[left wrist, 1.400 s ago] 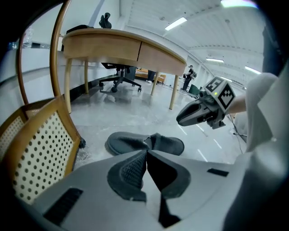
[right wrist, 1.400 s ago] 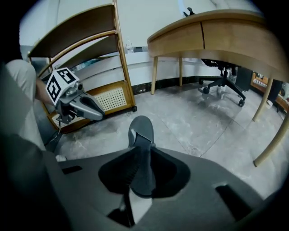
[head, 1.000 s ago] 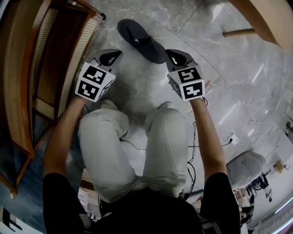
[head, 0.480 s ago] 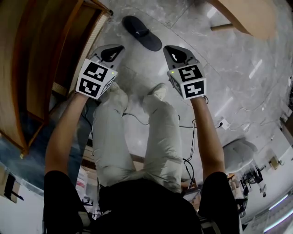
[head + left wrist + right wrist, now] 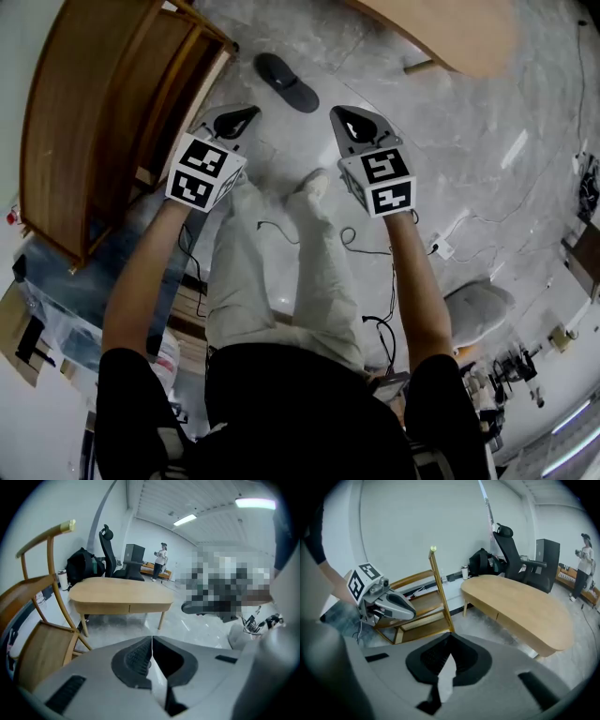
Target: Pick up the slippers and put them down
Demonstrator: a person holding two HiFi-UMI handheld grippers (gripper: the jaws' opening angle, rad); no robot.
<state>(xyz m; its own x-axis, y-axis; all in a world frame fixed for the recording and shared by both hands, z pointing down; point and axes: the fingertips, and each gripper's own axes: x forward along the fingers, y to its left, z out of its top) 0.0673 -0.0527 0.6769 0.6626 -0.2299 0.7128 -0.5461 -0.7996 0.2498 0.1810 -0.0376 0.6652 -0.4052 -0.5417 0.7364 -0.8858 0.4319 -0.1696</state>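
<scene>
Head view: one dark slipper (image 5: pixel 287 82) lies on the floor (image 5: pixel 450 141); left gripper (image 5: pixel 246 114) and right gripper (image 5: pixel 342 116) both closed, empty; put-down looks finished.

The person stands with both arms stretched forward and down, roughly parallel, a gripper in each hand. The left gripper (image 5: pixel 242 116) and the right gripper (image 5: pixel 345 119) are level with each other and well apart, both slanting downward, with their marker cubes nearest the person. In each gripper view the jaws meet at the tips with nothing between them. The left forearm (image 5: pixel 142 281) and right forearm (image 5: pixel 412 277) are bare below short black sleeves. The legs (image 5: pixel 272 272), in light trousers, show between the arms.
</scene>
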